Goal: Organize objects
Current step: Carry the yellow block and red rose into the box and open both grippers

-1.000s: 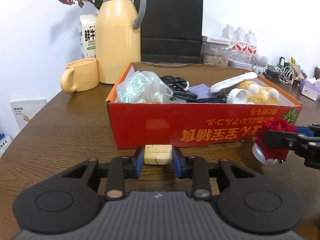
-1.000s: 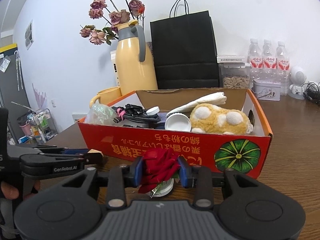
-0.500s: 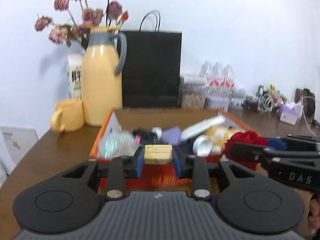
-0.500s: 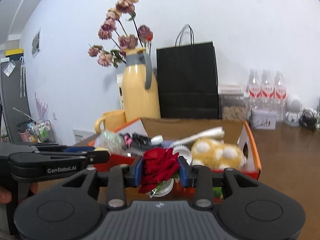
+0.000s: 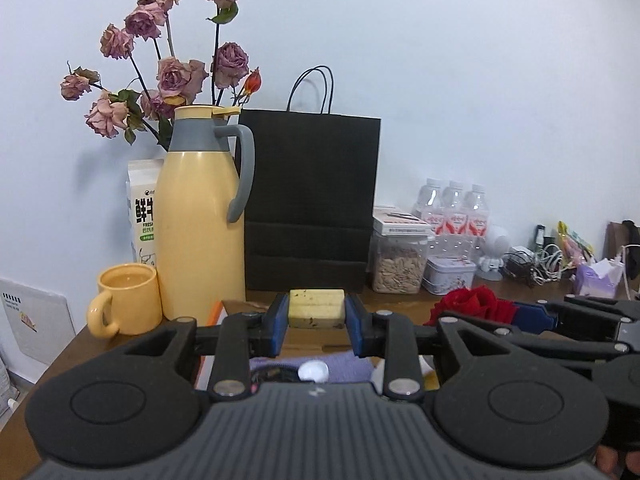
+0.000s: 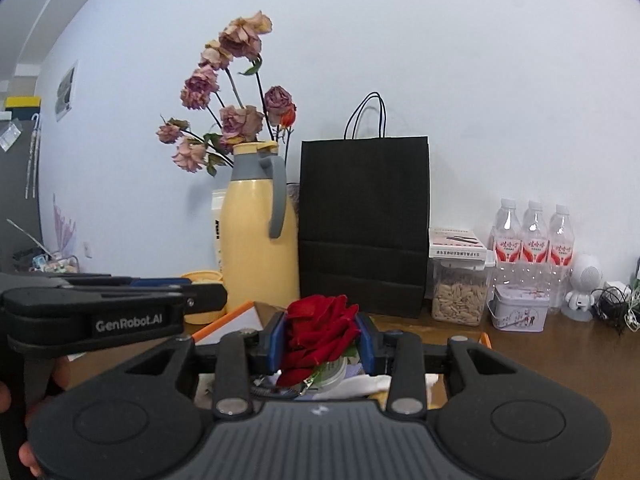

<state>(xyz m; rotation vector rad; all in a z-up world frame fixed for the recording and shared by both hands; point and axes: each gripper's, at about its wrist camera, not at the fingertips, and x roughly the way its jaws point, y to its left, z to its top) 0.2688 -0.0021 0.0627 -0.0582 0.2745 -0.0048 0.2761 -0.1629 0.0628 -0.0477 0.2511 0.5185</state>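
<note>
Left wrist view shows the left gripper (image 5: pixel 316 314) pinching a pale yellow block (image 5: pixel 316 308) between its two blue pads, which press on the block's left and right ends; the block sits level and is lifted above the box. Just below the fingers, the inside of the orange-edged cardboard box (image 5: pixel 214 314) is visible, with a purple cloth (image 5: pixel 344 364) and a small white cap (image 5: pixel 313 371) in it. To the right of this gripper, near and at about the same height, is the right gripper (image 5: pixel 516 314), seen from the side with a red rose (image 5: pixel 470 306) at its tip. Beyond the block stands a black paper bag (image 5: pixel 312 204); ahead on the left are a yellow thermos jug (image 5: pixel 200 224), a yellow mug (image 5: pixel 124 300) beside it, a milk carton (image 5: pixel 142 208) and dried pink roses (image 5: pixel 176 76) behind it. Ahead on the right are a clear jar of seeds (image 5: pixel 398 264), a small tin (image 5: pixel 450 276) and three water bottles (image 5: pixel 454 212). In the right wrist view, the right gripper (image 6: pixel 322 338) clamps the red rose (image 6: pixel 320 328) between its pads, the flower filling the gap. Under it the box shows its orange edge (image 6: pixel 224 320) and a white round lid (image 6: pixel 332 372). The left gripper (image 6: pixel 200 298) reaches in from the left, held by a hand (image 6: pixel 24 420).
</note>
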